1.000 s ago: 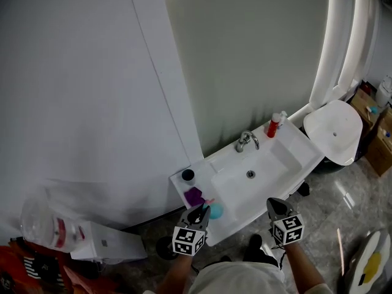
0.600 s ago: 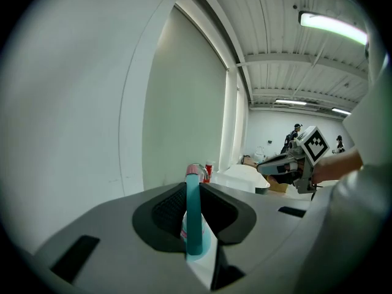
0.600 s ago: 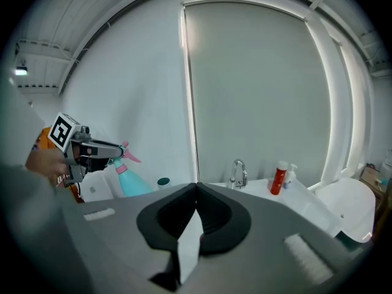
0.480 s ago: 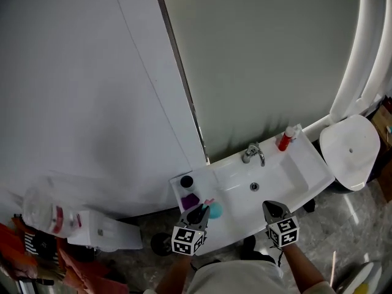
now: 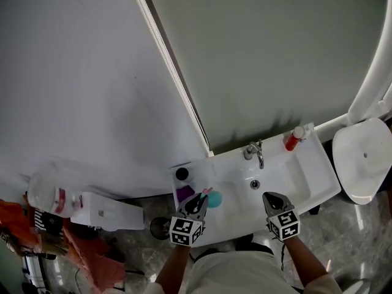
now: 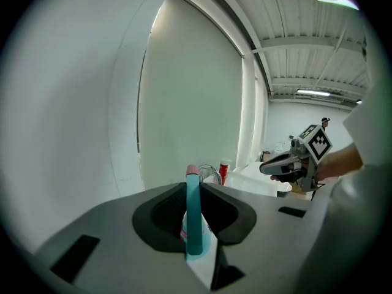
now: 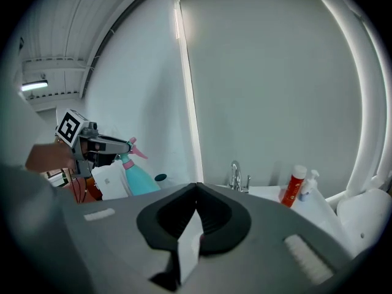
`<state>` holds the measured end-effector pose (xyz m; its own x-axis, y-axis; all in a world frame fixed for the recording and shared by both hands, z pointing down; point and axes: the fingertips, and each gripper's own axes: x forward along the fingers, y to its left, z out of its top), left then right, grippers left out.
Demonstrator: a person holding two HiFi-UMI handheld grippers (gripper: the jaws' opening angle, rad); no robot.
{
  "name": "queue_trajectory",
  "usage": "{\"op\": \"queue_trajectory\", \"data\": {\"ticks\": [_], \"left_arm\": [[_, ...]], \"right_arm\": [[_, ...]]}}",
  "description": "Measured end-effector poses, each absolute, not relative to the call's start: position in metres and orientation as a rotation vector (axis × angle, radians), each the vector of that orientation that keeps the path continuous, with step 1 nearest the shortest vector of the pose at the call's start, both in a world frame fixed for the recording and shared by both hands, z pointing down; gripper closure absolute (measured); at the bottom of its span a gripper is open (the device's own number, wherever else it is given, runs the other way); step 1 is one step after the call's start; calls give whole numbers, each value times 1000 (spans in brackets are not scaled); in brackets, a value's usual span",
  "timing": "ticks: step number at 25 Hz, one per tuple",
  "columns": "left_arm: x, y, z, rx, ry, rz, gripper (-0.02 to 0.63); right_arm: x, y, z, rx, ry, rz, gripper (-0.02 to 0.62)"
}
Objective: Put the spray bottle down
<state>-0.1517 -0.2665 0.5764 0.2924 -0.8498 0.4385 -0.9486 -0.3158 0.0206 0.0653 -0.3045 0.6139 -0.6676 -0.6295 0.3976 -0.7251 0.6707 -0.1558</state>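
Observation:
A teal spray bottle (image 5: 214, 198) with a pink trigger hangs over the front left part of the white basin (image 5: 306, 170). My left gripper (image 5: 197, 206) is shut on it. In the left gripper view the bottle's neck (image 6: 193, 225) stands upright between the black pads, and the left gripper (image 6: 193, 192) points toward the tap (image 6: 209, 172). My right gripper (image 5: 274, 201) hovers over the basin's front edge, right of the drain, shut and with nothing in it. From the right gripper (image 7: 196, 187) I see the bottle (image 7: 138, 177) off to the left.
A chrome tap (image 5: 255, 152) stands at the back of the basin, with a red bottle (image 5: 293, 139) and a white pump bottle (image 7: 310, 185) at the back right. A black cup (image 5: 182, 174) and a purple object (image 5: 184, 193) sit on the left ledge. A toilet (image 5: 364, 158) is to the right.
The view has swung so the basin lies more squarely in front. Both grippers have come a little further in over its front edge. The left one still holds the bottle.

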Motion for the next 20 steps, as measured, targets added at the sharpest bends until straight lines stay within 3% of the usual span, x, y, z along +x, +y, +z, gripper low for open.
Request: {"op": "queue_trajectory", "data": {"ticks": [20], "left_arm": [[-136, -378, 604, 2301, -1625, 613, 540]], "right_arm": [[83, -340, 655, 1083, -2553, 586, 584]]}}
